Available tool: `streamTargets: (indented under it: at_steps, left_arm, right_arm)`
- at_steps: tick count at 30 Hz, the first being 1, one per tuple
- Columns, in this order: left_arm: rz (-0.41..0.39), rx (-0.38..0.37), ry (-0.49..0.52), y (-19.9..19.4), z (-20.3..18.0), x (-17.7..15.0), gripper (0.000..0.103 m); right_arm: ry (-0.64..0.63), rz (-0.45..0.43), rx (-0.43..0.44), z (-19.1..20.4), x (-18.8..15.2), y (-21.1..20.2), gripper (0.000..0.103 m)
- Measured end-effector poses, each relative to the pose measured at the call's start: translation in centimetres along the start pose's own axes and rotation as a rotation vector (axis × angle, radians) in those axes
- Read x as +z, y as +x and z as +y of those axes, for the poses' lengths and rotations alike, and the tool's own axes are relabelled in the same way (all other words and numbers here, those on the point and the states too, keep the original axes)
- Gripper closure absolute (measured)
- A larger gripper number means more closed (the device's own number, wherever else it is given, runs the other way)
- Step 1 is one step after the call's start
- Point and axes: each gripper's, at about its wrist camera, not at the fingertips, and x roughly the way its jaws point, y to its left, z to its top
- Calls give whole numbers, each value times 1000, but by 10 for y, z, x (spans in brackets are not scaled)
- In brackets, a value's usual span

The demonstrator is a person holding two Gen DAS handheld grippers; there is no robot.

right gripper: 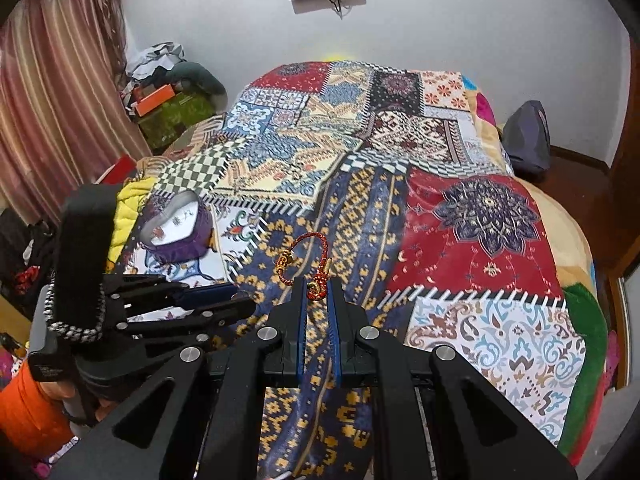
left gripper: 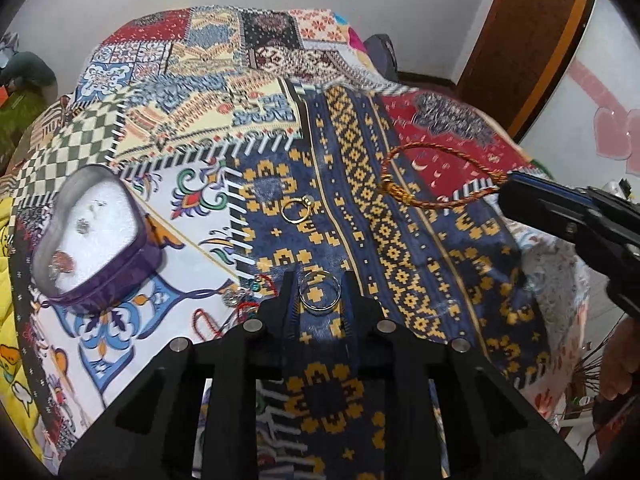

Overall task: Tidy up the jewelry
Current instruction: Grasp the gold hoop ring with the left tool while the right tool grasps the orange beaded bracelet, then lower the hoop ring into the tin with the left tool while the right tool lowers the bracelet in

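left gripper: your left gripper (left gripper: 316,280) is spread wide, both tips down on the bedspread on either side of the silver ring (left gripper: 320,291); nothing grasped yet.
right gripper: your right gripper (right gripper: 318,285) is clenched on the knot end of the red-gold cord bracelet (right gripper: 304,258); the loop hangs forward of the tips, over the blue band of the spread.
step in hand: looks like ring pickup on the left, bracelet carry on the right.
ring tip: close slowly and squarely so the ring doesn't tip or squirt out; the soft blanket gives, so press in slightly before you squeeze.
bracelet tip: keep the pinch on the knot and lift clear of the cloth before you swing left to the box.
gold ring: gold ring (left gripper: 297,209) lies flat, just beyond the silver one, untouched.
jewelry box: purple open jewelry box (left gripper: 94,236) sits on the left of the bed, white liner, a few small pieces inside; too small to identify.
loose bits: red bead string and small charms (left gripper: 244,300) lie just left of your left gripper, so don't drag them.
surface: patchwork bedspread (right gripper: 480,240) on a bed, busy print, slightly rumpled.
room: white wall, striped curtain (right gripper: 52,100) far left, clutter pile beside it, wooden door frame on the right.
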Motion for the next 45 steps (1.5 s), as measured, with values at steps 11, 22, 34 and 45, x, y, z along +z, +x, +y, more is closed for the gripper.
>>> streamTargets:
  at_steps: [11,22,34,45]
  left_arm:
    - [-154,28,-35,-71,27,3,83]
    - [-250,84,-109,-109,73,3,82]
    - [-245,142,-182,-96,126,0,82]
    - [-208,135,-169,-70,143,2,83]
  right_arm:
    - [-58,-51,41,38,22,-3,94]
    - [-115,-63,115,84,40,18,94]
    - [-139,-23,185,112,54,65,94]
    - [-159,39,221,126,68,113,94]
